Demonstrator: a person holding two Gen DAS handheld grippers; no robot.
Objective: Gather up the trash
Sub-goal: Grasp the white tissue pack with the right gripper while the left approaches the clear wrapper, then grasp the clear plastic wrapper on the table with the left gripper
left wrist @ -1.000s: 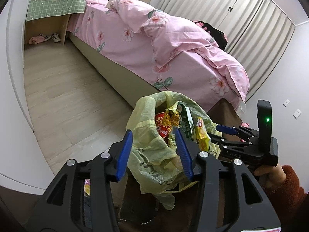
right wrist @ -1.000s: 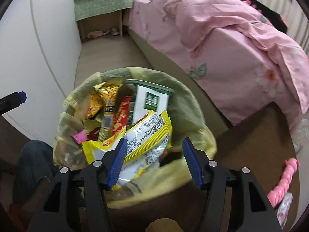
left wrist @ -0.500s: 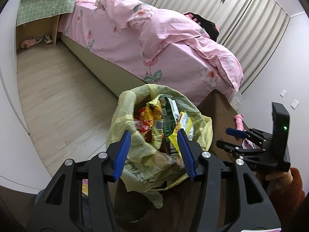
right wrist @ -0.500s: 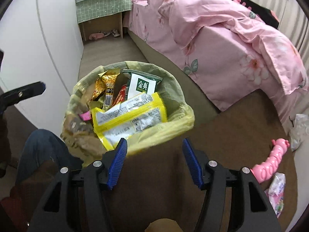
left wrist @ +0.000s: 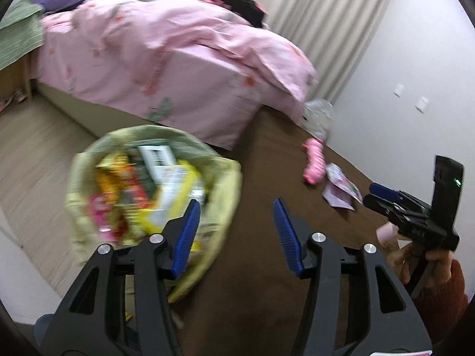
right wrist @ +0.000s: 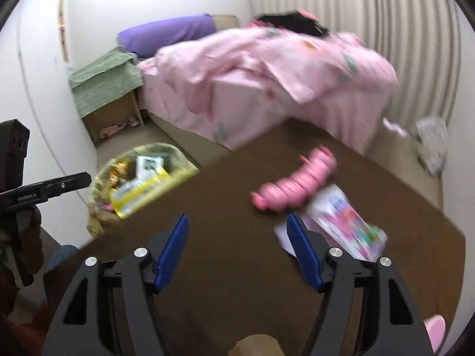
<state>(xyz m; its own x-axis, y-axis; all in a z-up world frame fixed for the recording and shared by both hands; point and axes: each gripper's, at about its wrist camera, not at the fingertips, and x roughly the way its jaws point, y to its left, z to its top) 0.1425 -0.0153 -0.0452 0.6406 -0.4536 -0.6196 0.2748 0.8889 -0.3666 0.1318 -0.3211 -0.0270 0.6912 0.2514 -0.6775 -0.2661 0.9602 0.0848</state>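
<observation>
Brown table (right wrist: 207,267) carries pink toy (right wrist: 294,184), wrapper (right wrist: 344,222); trash bag (left wrist: 148,195) alongside; both grippers' jaws spread, holding nothing.

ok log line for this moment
left gripper: open, empty | right gripper: open, empty, over table | wrapper: on table beside pink toy | trash bag: full

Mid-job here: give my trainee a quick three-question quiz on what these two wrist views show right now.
1. True or false: the right gripper grips a wrapper.
2. Which lies right beside the pink toy on the brown table? A) wrapper B) shoe C) pillow
3. Fill in: the yellow bag is full of ____.

Key: 1 false, its jaws are open and empty, as are the left gripper's. 2 A. 3 snack wrappers.
</observation>
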